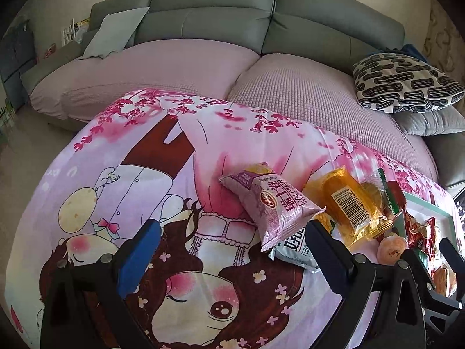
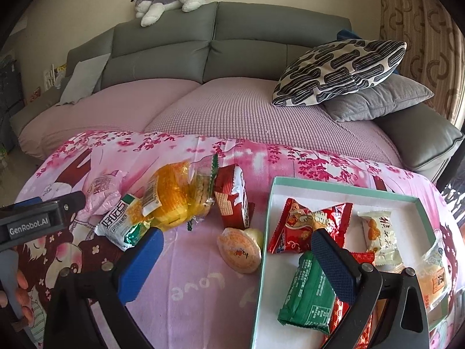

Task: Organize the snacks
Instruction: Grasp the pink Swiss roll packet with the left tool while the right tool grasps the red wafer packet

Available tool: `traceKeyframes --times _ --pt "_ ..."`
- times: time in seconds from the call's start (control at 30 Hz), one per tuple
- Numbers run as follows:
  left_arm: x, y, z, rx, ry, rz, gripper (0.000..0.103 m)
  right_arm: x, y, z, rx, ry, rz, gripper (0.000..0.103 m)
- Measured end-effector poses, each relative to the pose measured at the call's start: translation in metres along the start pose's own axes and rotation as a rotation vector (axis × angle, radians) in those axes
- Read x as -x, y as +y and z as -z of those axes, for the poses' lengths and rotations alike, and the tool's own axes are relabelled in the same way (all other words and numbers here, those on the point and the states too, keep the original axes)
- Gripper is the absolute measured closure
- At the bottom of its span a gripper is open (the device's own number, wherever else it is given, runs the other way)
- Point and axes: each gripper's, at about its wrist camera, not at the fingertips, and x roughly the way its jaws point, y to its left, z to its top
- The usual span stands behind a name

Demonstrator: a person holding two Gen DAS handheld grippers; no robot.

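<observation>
My left gripper [image 1: 232,241] is open over the pink cartoon cloth, with nothing between its fingers. Just past its right finger lie a purple snack pack [image 1: 273,203], a white-green pack [image 1: 293,250] and an orange-wrapped pack [image 1: 348,203]. My right gripper [image 2: 237,244] is open too and holds nothing. A round orange jelly cup [image 2: 239,250] lies on the cloth in the gap between its fingers. A red pack [image 2: 232,200] lies behind the cup. The teal-rimmed tray [image 2: 343,184] holds a red pack [image 2: 308,224], a green pack [image 2: 308,293], a white pack [image 2: 377,232] and others.
The cloth covers a low table in front of a grey sofa [image 2: 261,29] with a pink seat cover. A patterned cushion [image 2: 340,69] and a plush toy [image 2: 171,0] lie on the sofa. A hand [image 2: 23,290] holds the left gripper's handle.
</observation>
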Motion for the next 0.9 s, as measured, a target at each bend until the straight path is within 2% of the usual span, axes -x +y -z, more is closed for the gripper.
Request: traceKeyframes --times 0.2,0.4,0.57,0.83,0.9 --pt "-0.005 -0.006 -0.013 0.032 -0.018 0.071 0.004 -0.011 -0.008 -0.019 -0.035 -0.024 -0.002 0.009" --pt "-0.025 -0.008 -0.024 0.052 0.005 0.067 0.004 -0.029 -0.007 -0.030 -0.029 -0.018 -0.012 0.027" --pt "-0.043 -0.010 -0.028 0.051 0.026 0.060 0.005 -0.037 -0.013 -0.029 -0.044 -0.010 -0.009 0.035" --pt "-0.064 -0.014 -0.028 0.049 0.064 0.047 0.005 -0.054 -0.008 -0.029 -0.006 0.030 -0.026 0.036" --pt "-0.068 -0.015 -0.026 0.048 0.072 0.044 0.009 -0.060 -0.005 -0.028 0.000 0.045 -0.023 0.045"
